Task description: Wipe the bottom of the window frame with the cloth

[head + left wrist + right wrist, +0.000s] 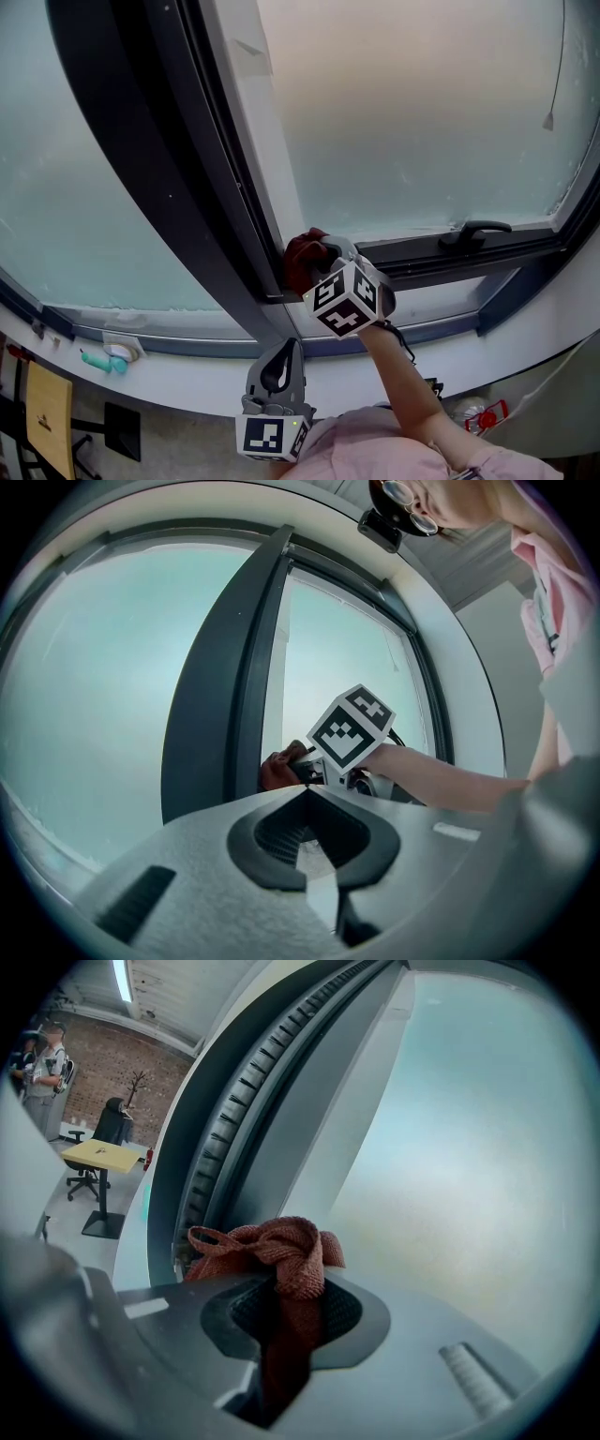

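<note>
A: Entry, from beside the window. The right hand-held gripper point(323, 255) is clamped on the red cloth point(300, 255). In the right gripper view a strip of the fabric runs down between the jaws and the rest bunches loosely over the tips.

B: Where is the cloth on the frame?

A: In the corner where the dark mullion point(187, 187) comes down to meet the bottom rail point(422, 258). It looks pressed against the foot of the mullion. Whether it touches the rail itself, I cannot tell.

B: The left one?

A: The left hand-held gripper point(281, 361) has its jaws together with nothing between them. It hangs lower and nearer the person's body, apart from the frame. The right arm is outstretched, so the right is much the nearer to the work.

B: Which way does the rail lie from the cloth?

A: Its long axis runs off to the person's right, under the pane point(422, 112) and past the window handle point(476, 232). The cloth sits at the rail's left end. My judgement: the wipe is barely started, and the next stroke should be a sideways drag rightward along that axis, with the cloth kept down on the rail. The handle sits just above the rail partway along and could snag the loose folds.
</note>
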`<state>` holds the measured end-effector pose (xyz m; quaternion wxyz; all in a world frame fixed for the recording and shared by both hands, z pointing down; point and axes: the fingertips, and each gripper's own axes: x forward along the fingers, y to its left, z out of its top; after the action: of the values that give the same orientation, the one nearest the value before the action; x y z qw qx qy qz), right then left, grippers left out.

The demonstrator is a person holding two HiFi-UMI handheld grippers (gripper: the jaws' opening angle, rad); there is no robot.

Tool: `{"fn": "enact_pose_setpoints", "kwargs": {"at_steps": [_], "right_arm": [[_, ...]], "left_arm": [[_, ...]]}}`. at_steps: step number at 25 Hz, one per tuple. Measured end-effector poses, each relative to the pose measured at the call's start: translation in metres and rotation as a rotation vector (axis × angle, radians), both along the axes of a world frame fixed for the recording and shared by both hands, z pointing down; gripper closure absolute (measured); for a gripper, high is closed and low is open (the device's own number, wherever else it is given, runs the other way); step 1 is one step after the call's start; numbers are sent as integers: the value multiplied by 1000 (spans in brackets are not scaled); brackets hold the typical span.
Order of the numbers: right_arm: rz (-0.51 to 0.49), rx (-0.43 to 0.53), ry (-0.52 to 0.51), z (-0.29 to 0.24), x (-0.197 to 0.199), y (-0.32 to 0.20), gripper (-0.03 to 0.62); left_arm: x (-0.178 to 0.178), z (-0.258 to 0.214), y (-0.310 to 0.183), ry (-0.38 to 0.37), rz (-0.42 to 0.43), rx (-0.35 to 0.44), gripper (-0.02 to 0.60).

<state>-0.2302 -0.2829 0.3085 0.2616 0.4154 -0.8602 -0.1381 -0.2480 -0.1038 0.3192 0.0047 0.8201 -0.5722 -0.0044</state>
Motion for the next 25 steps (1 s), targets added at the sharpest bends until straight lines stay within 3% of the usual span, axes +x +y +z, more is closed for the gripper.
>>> {"fn": "enact_pose_setpoints", "kwargs": {"at_steps": [10, 15, 25], "right_arm": [[-30, -4, -19, -2, 4, 3, 528], [68, -32, 16, 2, 33, -4, 528], [115, -63, -2, 3, 64, -8, 528]], "left_arm": [[3, -2, 0, -6, -5, 2, 586], [6, -2, -1, -3, -1, 3, 586], [23, 0, -4, 2, 37, 6, 586]]}}
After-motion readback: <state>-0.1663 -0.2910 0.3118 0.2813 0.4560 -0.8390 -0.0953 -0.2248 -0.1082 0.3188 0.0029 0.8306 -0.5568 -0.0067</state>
